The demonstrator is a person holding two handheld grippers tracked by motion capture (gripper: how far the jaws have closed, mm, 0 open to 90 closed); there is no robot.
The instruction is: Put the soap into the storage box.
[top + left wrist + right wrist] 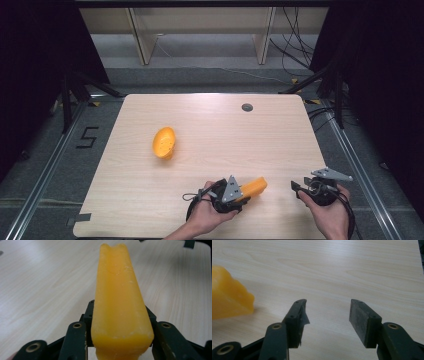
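The orange block point(253, 188) is the thing you are holding, and it sits squeezed between the two black jaws of your left gripper point(240, 192), near the front edge of the wooden table point(210, 130). In the left gripper view the orange block point(120, 302) looks long and smooth, with a shallow groove down its top and a small notch at the far tip — the jaws press on its sides close to the near end, and the rest pokes out past them over the table point(45, 290). Your left hand point(212, 212) wraps around the gripper's body. Your right gripper point(296, 187) is just to the right of the block, held in your right hand point(327, 212), and it does not touch the block. In the right gripper view the right gripper point(328, 312) has its jaws wide apart with only bare table point(342, 270) between them, and a corner of the orange block point(229, 293) shows off to one side. Farther back from the block and to its left lies an orange scoop-shaped piece point(164, 142) with small holes in it — it lies alone, well apart from both grippers. A small grey round spot point(247, 107) sits far behind the block, near the back edge of the table.
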